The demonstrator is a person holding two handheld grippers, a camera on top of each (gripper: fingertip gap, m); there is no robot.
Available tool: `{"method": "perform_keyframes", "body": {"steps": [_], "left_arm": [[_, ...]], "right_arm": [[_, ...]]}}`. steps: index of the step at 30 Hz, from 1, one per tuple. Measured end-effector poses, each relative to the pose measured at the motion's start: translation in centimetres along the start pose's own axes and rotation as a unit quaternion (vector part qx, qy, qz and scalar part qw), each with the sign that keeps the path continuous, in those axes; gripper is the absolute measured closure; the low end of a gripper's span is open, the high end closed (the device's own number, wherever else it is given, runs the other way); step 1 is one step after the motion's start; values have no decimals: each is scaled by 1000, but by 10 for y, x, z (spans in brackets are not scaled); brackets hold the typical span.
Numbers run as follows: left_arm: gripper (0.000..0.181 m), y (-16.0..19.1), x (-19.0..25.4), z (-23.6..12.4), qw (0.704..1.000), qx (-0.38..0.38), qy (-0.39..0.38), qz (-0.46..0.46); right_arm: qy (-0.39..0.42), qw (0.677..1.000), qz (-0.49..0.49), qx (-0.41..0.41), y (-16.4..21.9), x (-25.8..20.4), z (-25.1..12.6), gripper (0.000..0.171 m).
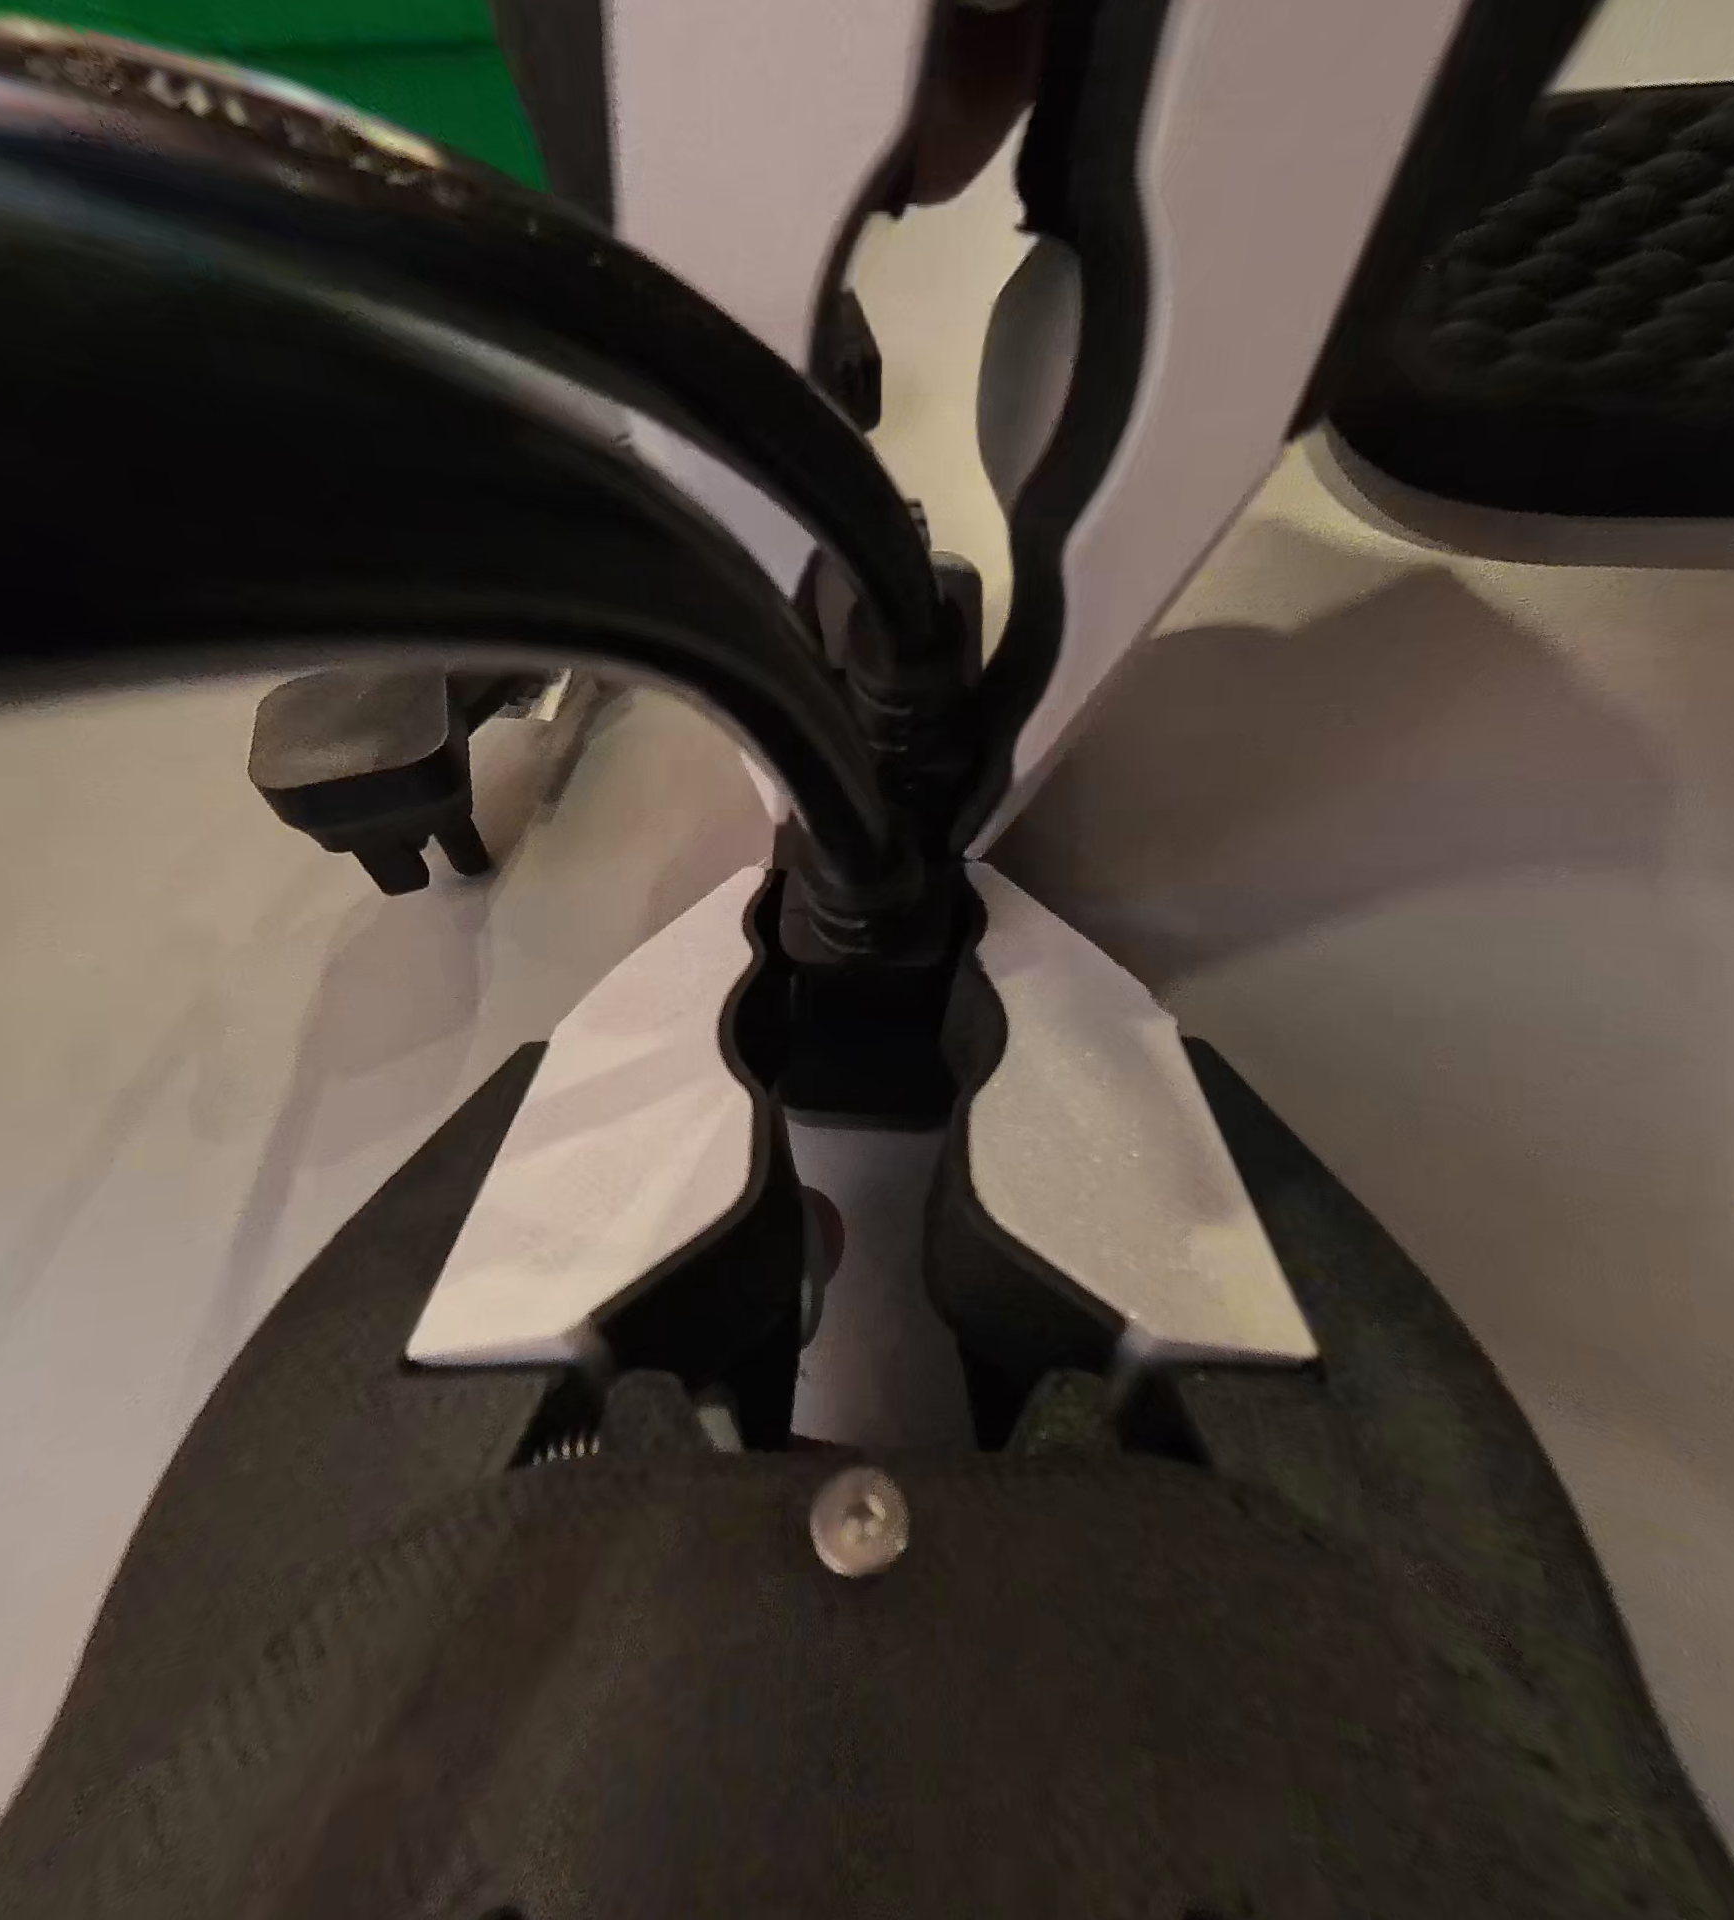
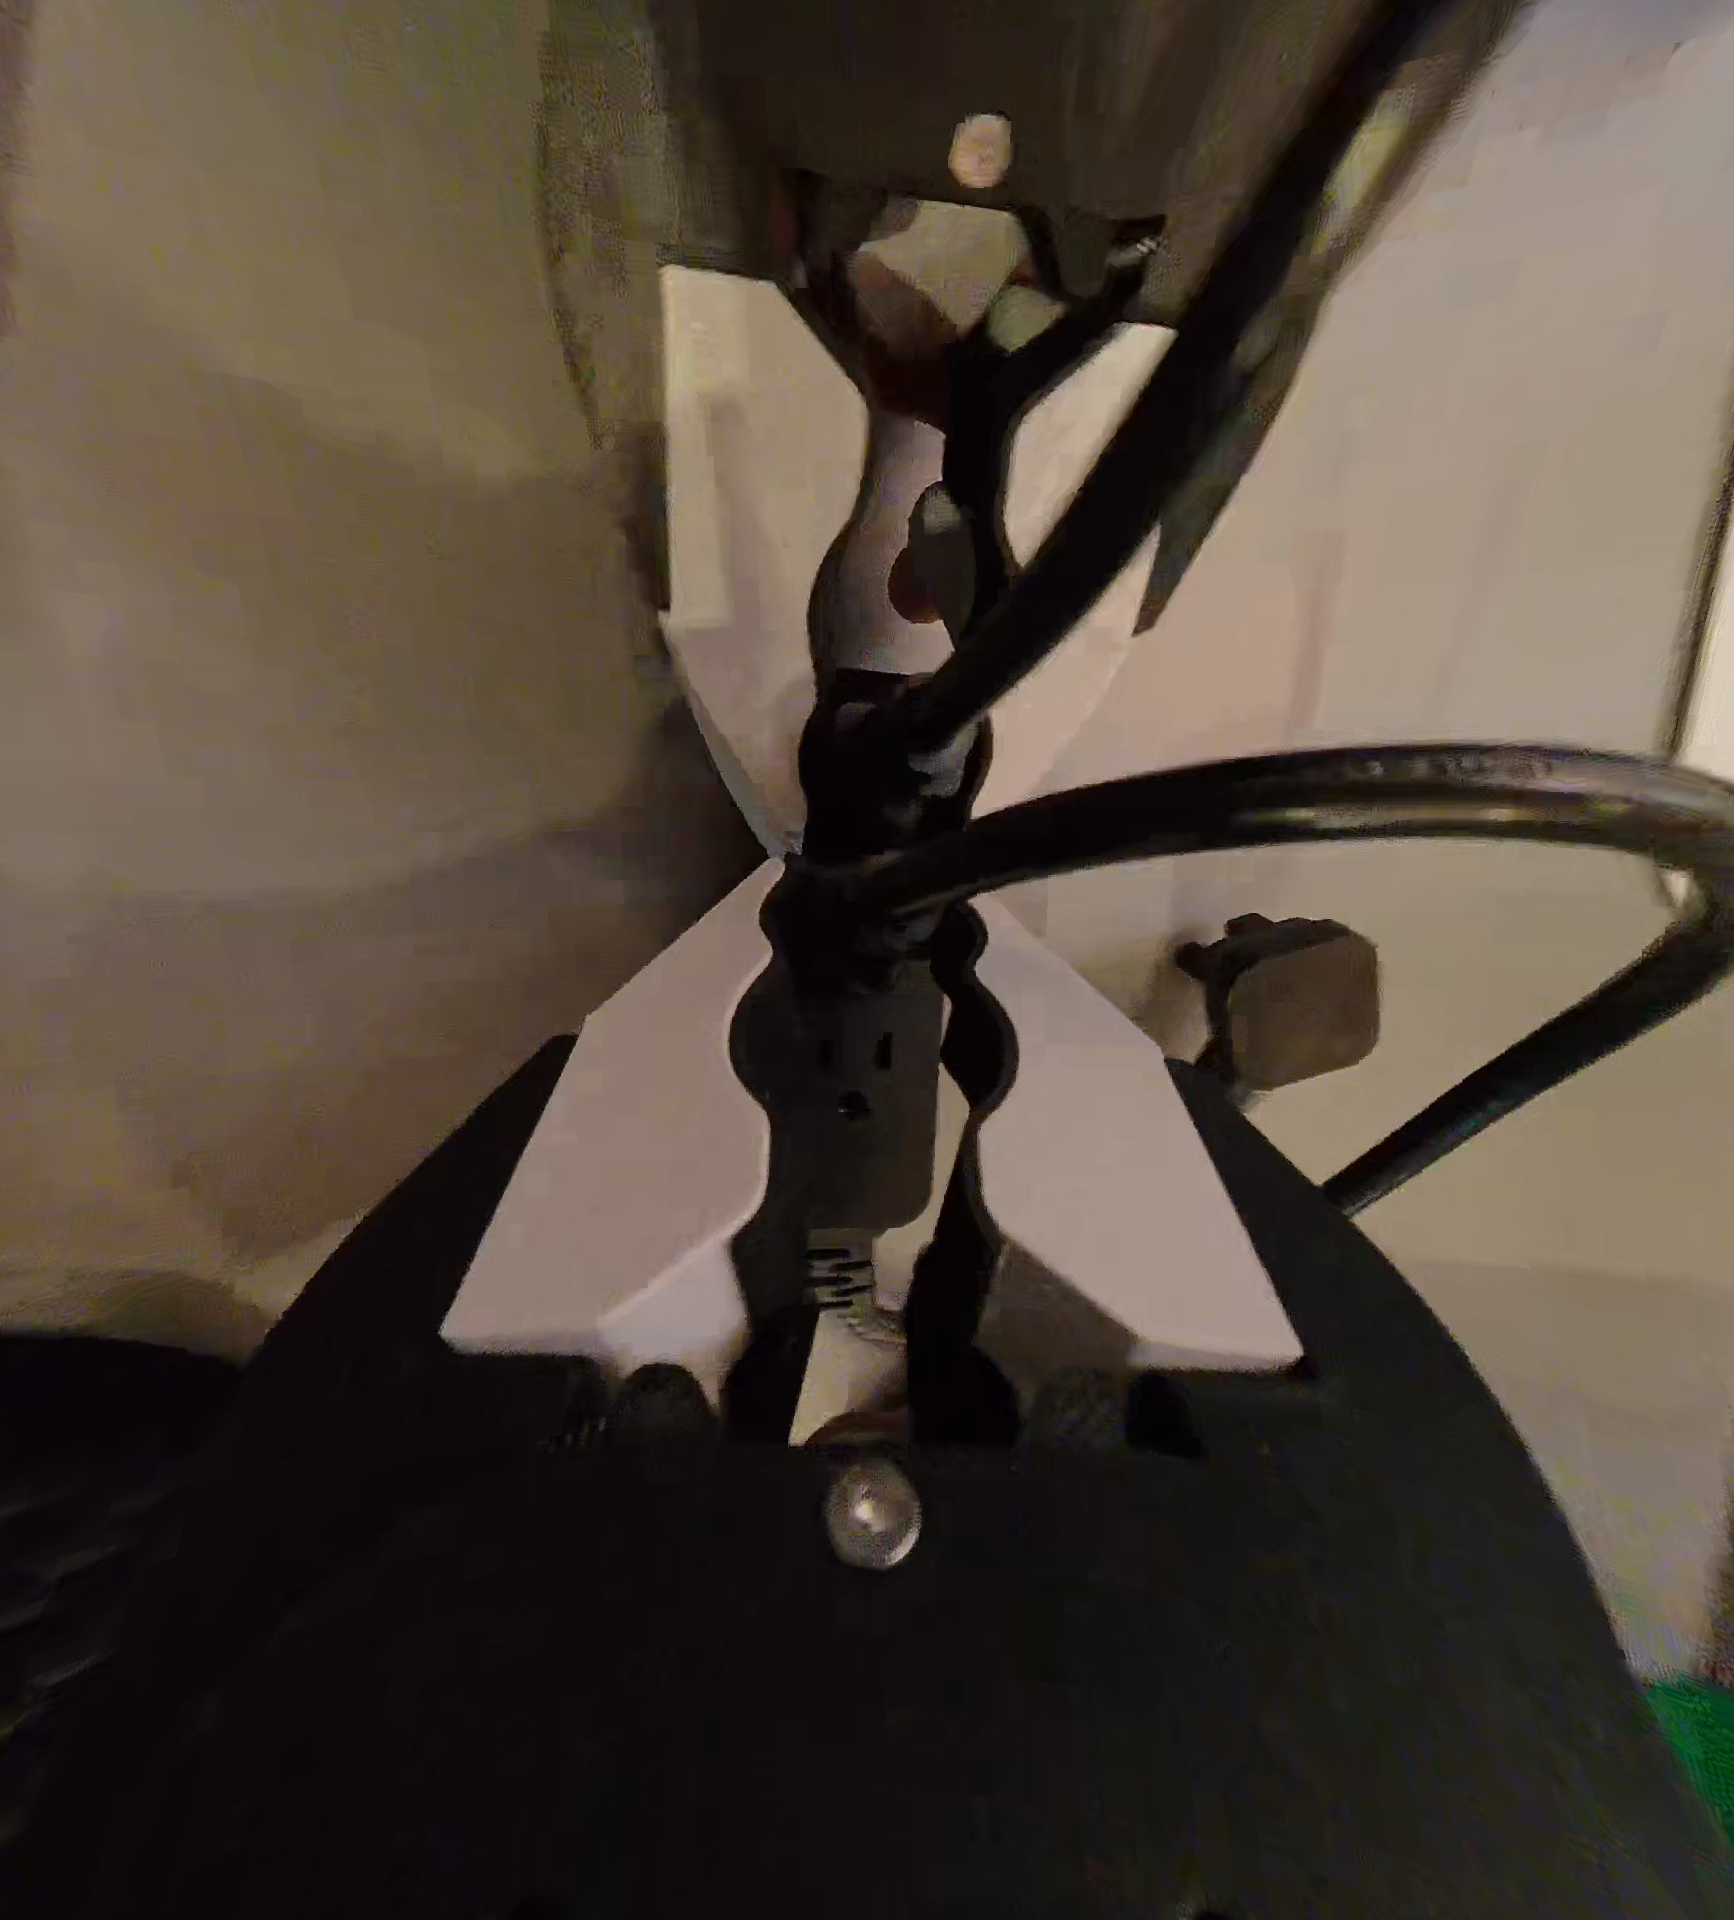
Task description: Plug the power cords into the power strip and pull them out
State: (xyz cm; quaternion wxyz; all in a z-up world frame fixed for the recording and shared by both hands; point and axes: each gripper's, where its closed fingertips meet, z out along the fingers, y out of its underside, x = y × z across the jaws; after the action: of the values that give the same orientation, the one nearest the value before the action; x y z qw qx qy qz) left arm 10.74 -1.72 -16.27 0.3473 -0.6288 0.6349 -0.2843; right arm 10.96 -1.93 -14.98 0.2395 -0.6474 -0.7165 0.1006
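Two pairs of tongs meet tip to tip above the pale counter [image 1: 115, 1039], each clamped on one half of a connection. The right tongs [image 2: 873, 914] are drawn in tight around a black socket block [image 2: 858, 1101], its three slots turned up toward the wrist camera. The block is pinned in the wavy notches of the fingers, apparently so it cannot slide when force comes along its length. The left tongs [image 1: 863, 894], facing them, are closed just as firmly on a black plug body [image 1: 863, 1029]. Its thick power cord [image 1: 427, 499] arches up and away to the left, clear of the joint.

A second cord [image 2: 1465, 790] loops out wide to the right of the socket block and drops back toward the counter, leaving slack so nothing tugs at the grip. Motion blur and the crowd of black parts at the fingertips make it hard to say whether the prongs are seated or just parted. The opposed, in-line hold suits either a push together or a straight pull apart.

A spare plug [image 1: 364, 769] lies on its side on the counter, near the tongs but untouched, seemingly waiting its turn.
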Motion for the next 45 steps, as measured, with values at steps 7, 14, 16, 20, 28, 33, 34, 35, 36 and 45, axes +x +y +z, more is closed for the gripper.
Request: {"method": "perform_keyframes", "body": {"steps": [7, 14, 16, 20, 28, 33, 34, 35, 36, 45], "left_arm": [[154, -1, -1, 0, 1000, -1, 7, -8], [154, -1, -2, 3, 1000, -5, 7, -6], [154, -2, -2, 4, 1000, -3, 8, -4], [153, -3, -2, 6, 1000, 2, 8, 2], [154, -2, -1, 7, 1000, -2, 14, 4], [154, -3, -3, 5, 1000, 1, 11, -3], [154, -2, -3, 5, 1000, 0, 13, -4], [154, -3, -3, 5, 1000, -1, 11, -2], [154, -2, -3, 5, 1000, -3, 9, -2], [153, -4, -2, 6, 1000, 2, 14, 3]], "right_arm": [[-238, 937, 243, 79, -3, 4, -2, 147], [-88, 993, 79, 22, 0, 1, -1, 150], [-34, 999, 19, -8, 2, 1, -2, 149], [51, 994, -77, -56, 3, 1, -4, 149], [-167, 971, 165, 52, 0, 4, -4, 149], [-255, 931, 247, 85, -1, 8, -4, 148], [-236, 941, 229, 78, -1, 8, -4, 148], [-207, 954, 206, 71, -1, 7, -4, 148], [-167, 969, 172, 64, 0, 7, -3, 149], [74, 996, -46, -31, 0, 2, -7, 149]]}}
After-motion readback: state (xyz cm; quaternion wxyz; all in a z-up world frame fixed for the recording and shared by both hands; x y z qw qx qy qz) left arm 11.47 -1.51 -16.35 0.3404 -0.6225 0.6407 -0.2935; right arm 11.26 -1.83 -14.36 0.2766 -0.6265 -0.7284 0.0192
